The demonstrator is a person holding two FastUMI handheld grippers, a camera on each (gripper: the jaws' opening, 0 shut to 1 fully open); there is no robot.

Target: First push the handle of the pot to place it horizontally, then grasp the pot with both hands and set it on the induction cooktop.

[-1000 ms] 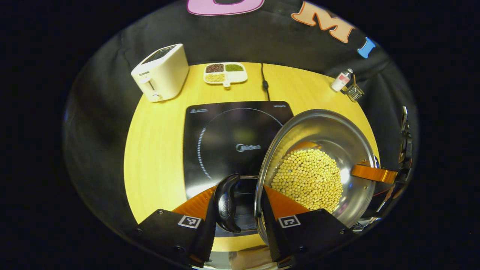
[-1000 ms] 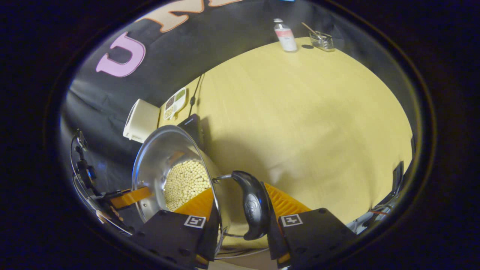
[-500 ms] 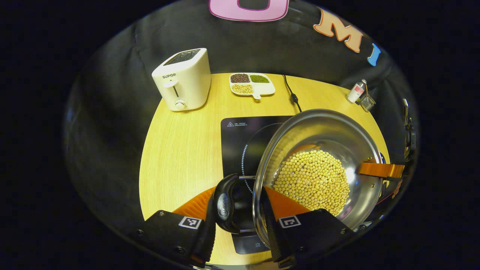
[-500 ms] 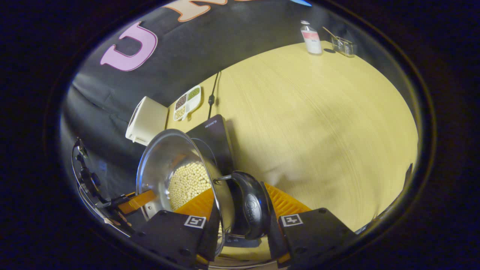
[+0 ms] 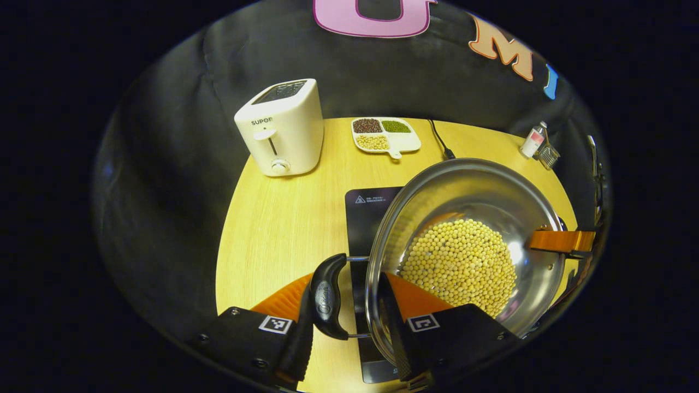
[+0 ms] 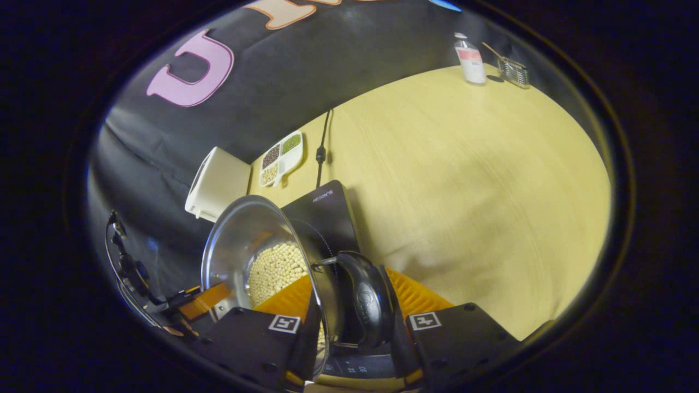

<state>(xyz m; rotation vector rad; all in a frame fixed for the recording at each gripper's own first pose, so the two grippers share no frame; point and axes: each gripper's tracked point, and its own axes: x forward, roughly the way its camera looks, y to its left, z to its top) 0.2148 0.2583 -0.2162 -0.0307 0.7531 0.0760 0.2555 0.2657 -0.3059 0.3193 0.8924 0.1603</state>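
The pot point(image 5: 464, 245), a steel one with pale beans point(image 5: 461, 265) lying in its bottom, is held up between the two grippers over the cooktop point(image 5: 371, 218) on the desk point(image 5: 273, 218). In the left gripper view, the left gripper point(image 5: 345, 305) has its jaws narrowed around the pot's near side: one finger lies outside the black side handle point(image 5: 326, 297) and the other reaches over the rim inside the pot, so handle and pot wall sit between the jaws. In the right gripper view, the right gripper point(image 6: 349, 308) holds the opposite side the same way, with the other black handle point(image 6: 365, 300) and the rim caught between its jaws, one finger inside the pot by the beans. Each gripper also shows far off across the pot in the other's view. The pot hangs above the right part of the cooktop; whether its base touches the glass cannot be told. Behind on the desk stand a toaster point(image 5: 281, 128) and a divided dish point(image 5: 385, 134) of grains, with a small bottle point(image 5: 532, 141) and a wire holder point(image 5: 548, 155) at the far right edge.
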